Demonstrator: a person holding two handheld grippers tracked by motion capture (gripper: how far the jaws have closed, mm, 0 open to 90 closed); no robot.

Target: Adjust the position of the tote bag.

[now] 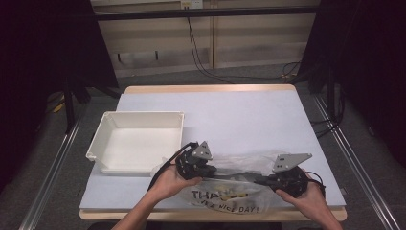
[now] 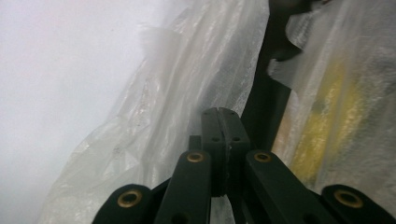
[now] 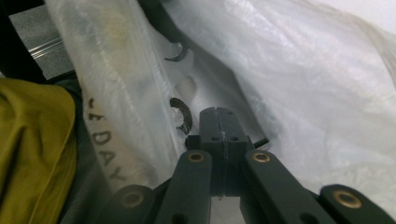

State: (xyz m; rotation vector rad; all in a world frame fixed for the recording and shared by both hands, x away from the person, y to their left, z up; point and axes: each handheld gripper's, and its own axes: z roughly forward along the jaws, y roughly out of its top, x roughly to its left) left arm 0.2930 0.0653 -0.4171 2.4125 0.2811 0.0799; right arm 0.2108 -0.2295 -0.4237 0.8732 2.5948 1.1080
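A clear plastic bag (image 1: 234, 201) with black print lies at the table's front edge, something yellow (image 1: 231, 193) inside it. Both grippers reach into its crumpled top from opposite sides. My left gripper (image 1: 232, 175) points right and its jaws (image 2: 219, 114) are pressed together, with bag film (image 2: 187, 79) beside and behind them. My right gripper (image 1: 256, 178) points left, jaws (image 3: 218, 114) also together, next to the bag's handle cut-out (image 3: 183, 116). I cannot tell whether either pair pinches the film. Yellow shows through the film (image 2: 322, 116) in the left gripper view.
A white, empty tray (image 1: 103, 139) stands on the left of the pale blue table top (image 1: 239, 110). Metal rails (image 1: 57, 158) run along both sides of the table. An olive-yellow cloth (image 3: 32, 140) sits at the left of the right gripper view.
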